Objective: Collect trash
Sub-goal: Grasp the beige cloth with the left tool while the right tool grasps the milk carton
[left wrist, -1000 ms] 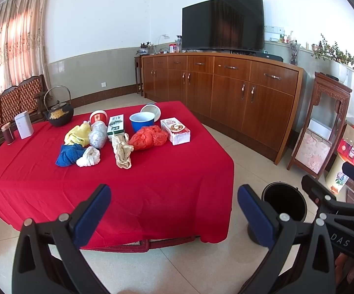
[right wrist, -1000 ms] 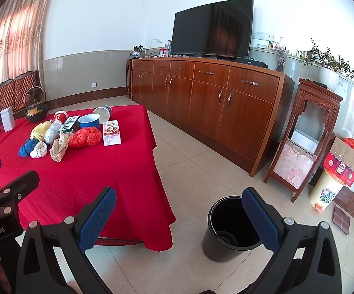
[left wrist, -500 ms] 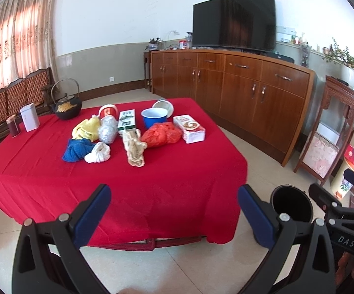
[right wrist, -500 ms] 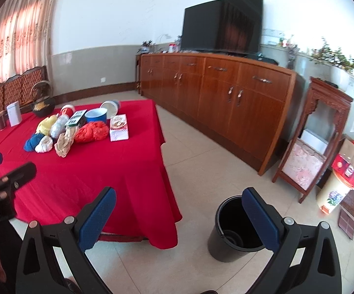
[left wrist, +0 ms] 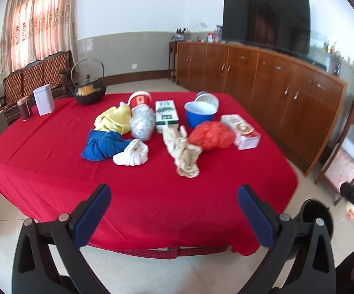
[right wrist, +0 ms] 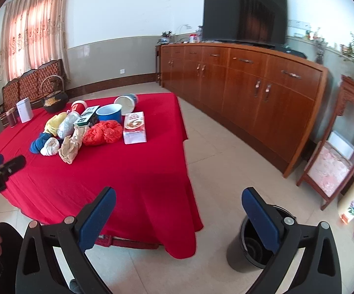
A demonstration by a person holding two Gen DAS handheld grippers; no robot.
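Tiled floor [right wrist: 228, 171] and a long wooden sideboard [right wrist: 250, 85] are seen around a red-clothed surface [left wrist: 140, 183], on which trash [left wrist: 211, 136] is clustered. What may be a black bin [right wrist: 248, 247] stands beside it. Left claw [left wrist: 174, 213] and right claw [right wrist: 179, 218] are held agape, empty.

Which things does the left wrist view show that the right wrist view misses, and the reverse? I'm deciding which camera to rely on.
Only the left wrist view shows the table's full left side and the blue cloth spread out. Only the right wrist view shows the inside of the black bin on the floor; the left view catches just its rim. Both share the red tablecloth, orange bag, blue bowl, wooden sideboard and television. The left gripper and right gripper both have fingers apart, empty.
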